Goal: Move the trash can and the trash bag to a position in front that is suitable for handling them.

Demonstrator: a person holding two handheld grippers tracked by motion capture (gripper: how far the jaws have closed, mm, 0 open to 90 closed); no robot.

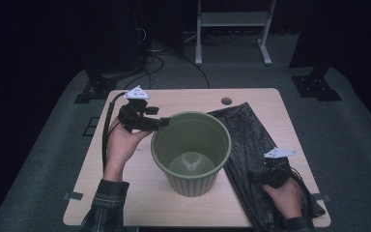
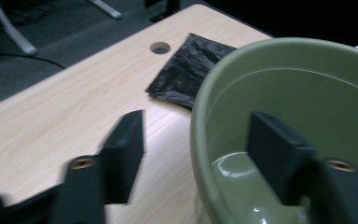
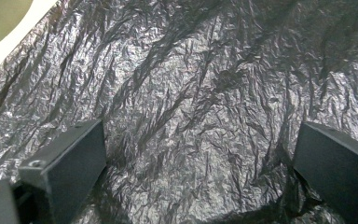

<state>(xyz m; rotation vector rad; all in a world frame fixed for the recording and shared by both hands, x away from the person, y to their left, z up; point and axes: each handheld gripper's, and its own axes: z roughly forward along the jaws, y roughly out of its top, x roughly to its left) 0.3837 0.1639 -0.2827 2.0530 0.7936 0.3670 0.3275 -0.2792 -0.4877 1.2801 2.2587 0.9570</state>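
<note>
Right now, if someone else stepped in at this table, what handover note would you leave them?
Left gripper: jaws open, straddling the rim of the green bin, one jaw inside and one outside, not pressing on it.
Right gripper: jaws open over the black bag, nothing held.
Bin stands upright and empty mid-table; the bag lies flat to its right, one edge tucked under the bin's side.
Done: bin is in place.
Left, probably: pick up the bag, open it and line the bin.

Lab-like recording room: dark drapes, grey carpet [image 1: 53,159], cables on floor [image 1: 149,58], metal stand legs [image 1: 232,29].
</note>
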